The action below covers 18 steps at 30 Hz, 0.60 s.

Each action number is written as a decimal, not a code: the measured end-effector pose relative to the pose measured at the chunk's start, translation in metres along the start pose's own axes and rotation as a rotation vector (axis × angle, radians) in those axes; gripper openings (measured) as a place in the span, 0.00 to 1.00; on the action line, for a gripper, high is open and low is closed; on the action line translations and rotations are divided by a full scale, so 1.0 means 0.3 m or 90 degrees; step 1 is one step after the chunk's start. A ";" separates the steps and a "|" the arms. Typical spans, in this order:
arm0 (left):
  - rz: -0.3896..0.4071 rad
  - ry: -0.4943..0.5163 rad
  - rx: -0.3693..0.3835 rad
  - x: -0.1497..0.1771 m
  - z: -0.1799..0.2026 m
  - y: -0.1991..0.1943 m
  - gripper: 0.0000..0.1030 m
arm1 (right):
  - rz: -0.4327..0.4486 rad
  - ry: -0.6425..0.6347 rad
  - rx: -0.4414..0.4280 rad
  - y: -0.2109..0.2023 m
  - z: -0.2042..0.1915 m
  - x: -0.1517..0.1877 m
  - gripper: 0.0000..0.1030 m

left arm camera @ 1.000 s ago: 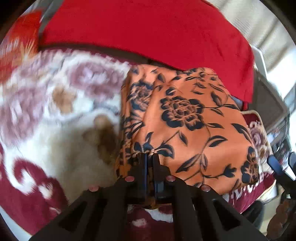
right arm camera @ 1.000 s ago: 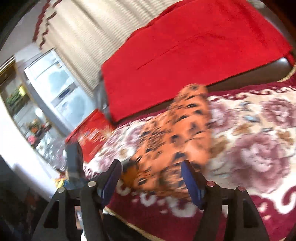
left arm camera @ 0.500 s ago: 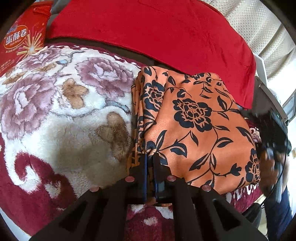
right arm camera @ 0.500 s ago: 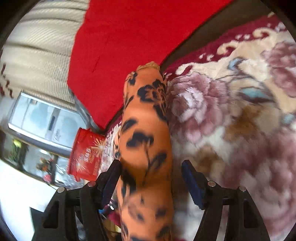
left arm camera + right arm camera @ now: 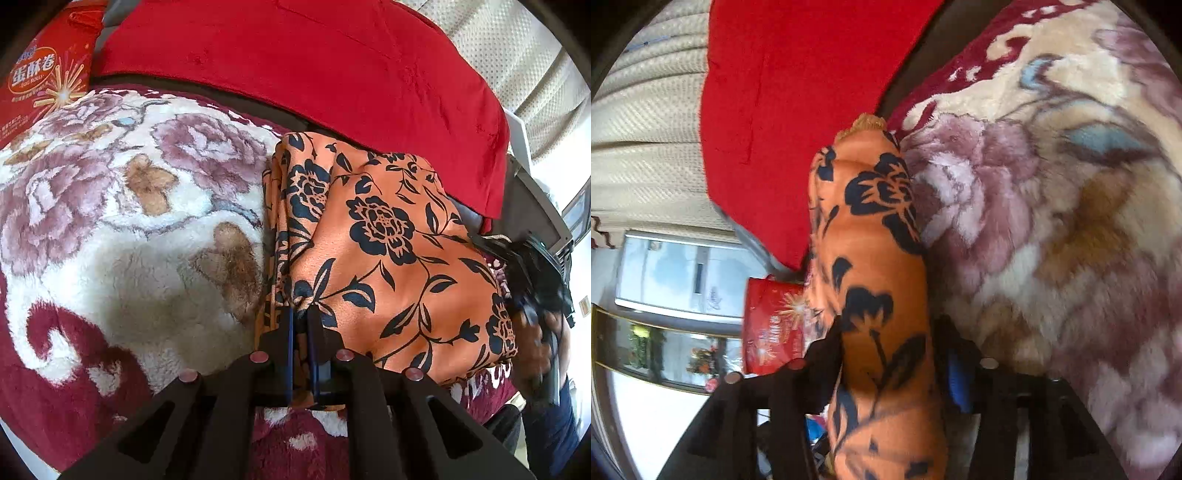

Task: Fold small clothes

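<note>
Left gripper (image 5: 301,325) pinched orange cloth's (image 5: 388,258) near edge; right gripper (image 5: 894,354) straddled far fold, jaws closing; fabric limp, slippery.

We've got the left gripper (image 5: 301,317) angled down, its jaws pinched tight on a fold at the near edge of the orange floral cloth (image 5: 388,251). The right gripper (image 5: 890,354) is rolled onto its side, jaws wide apart and just closing in a bit, straddling the cloth's bunched edge. Can't tell if the pads actually press it yet.
</note>
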State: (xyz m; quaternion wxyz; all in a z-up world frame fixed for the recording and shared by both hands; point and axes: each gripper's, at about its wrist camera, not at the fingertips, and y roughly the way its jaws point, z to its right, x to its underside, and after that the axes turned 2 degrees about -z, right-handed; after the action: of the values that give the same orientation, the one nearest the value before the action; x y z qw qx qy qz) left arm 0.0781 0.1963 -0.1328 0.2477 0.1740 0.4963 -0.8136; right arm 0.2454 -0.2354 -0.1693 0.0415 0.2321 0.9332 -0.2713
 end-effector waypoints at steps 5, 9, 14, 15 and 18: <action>0.000 -0.001 0.000 -0.003 0.002 0.007 0.09 | -0.025 -0.021 -0.032 -0.083 0.003 0.151 0.76; -0.005 -0.007 0.005 -0.005 -0.007 0.011 0.09 | -0.080 -0.124 0.032 -0.034 -0.029 0.234 0.29; 0.030 -0.053 0.041 0.001 -0.017 -0.063 0.08 | -0.074 -0.074 0.033 0.012 0.046 0.236 0.26; 0.045 -0.073 0.066 0.002 -0.022 -0.087 0.10 | -0.071 -0.082 0.037 0.016 0.037 0.242 0.29; 0.018 -0.065 0.011 0.009 -0.027 -0.065 0.13 | -0.071 -0.037 -0.007 0.021 0.062 0.236 0.33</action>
State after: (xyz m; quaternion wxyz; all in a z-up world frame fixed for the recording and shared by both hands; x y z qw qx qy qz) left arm 0.0650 0.2105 -0.1237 0.2831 0.1413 0.4733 -0.8221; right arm 0.1845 -0.2114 -0.2026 0.0547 0.1718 0.9445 -0.2748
